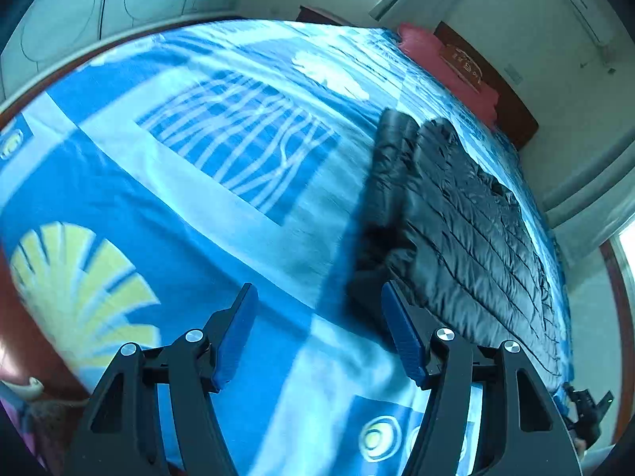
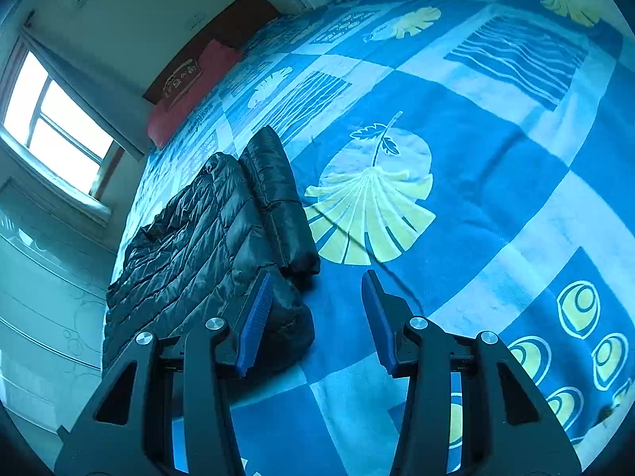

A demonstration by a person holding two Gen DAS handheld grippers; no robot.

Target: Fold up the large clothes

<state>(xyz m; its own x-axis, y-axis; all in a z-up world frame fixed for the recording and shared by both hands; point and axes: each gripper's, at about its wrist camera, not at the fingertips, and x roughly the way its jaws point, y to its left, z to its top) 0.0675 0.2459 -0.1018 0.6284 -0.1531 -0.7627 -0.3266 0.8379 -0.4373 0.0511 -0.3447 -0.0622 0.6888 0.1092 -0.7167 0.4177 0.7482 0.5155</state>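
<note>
A black quilted puffer jacket (image 1: 464, 214) lies flat on the blue patterned bedspread (image 1: 198, 182), its sleeves folded in along its side. In the left wrist view it is ahead and to the right. My left gripper (image 1: 319, 297) is open and empty, above the bedspread just left of the jacket's near end. In the right wrist view the jacket (image 2: 198, 246) lies ahead and to the left. My right gripper (image 2: 317, 277) is open and empty, its left finger (image 2: 256, 317) over the jacket's near corner, touching or not I cannot tell.
A red pillow (image 1: 448, 67) lies against the dark wooden headboard (image 1: 488, 75) at the far end of the bed (image 2: 496, 158). A bright window (image 2: 55, 119) is in the wall beside the bed. Wardrobe doors (image 2: 43, 309) stand close to the jacket's side of the bed.
</note>
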